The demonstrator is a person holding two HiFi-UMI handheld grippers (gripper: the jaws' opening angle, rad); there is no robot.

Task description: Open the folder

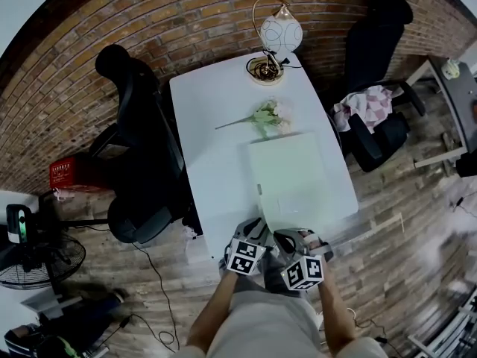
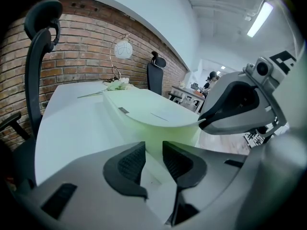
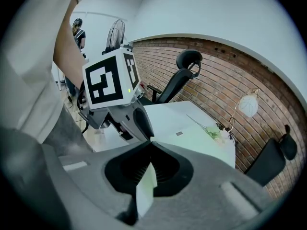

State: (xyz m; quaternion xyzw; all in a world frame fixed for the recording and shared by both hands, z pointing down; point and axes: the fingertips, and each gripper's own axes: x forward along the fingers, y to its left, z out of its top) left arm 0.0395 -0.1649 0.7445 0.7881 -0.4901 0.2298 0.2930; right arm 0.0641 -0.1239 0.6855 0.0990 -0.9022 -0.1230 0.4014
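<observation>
A pale green folder (image 1: 291, 170) lies on the white table (image 1: 212, 110), its near edge at the table's front. My right gripper (image 1: 287, 237) is shut on the near edge of the top cover. In the right gripper view a green strip (image 3: 145, 190) of that cover sticks out between the closed pads of the right gripper (image 3: 151, 164). The left gripper view shows the cover (image 2: 148, 111) bowed upward where the right gripper (image 2: 204, 123) pinches it. My left gripper (image 1: 257, 226) sits just beside it, and in its own view the left gripper (image 2: 153, 159) has its pads a small gap apart over the folder's lower part.
A white globe lamp (image 1: 279, 32) and a sprig of flowers (image 1: 264, 116) sit at the table's far end. Black office chairs stand to the left (image 1: 141, 170) and far right (image 1: 376, 51). A fan (image 1: 30, 259) and a red crate (image 1: 71, 174) are on the floor at left.
</observation>
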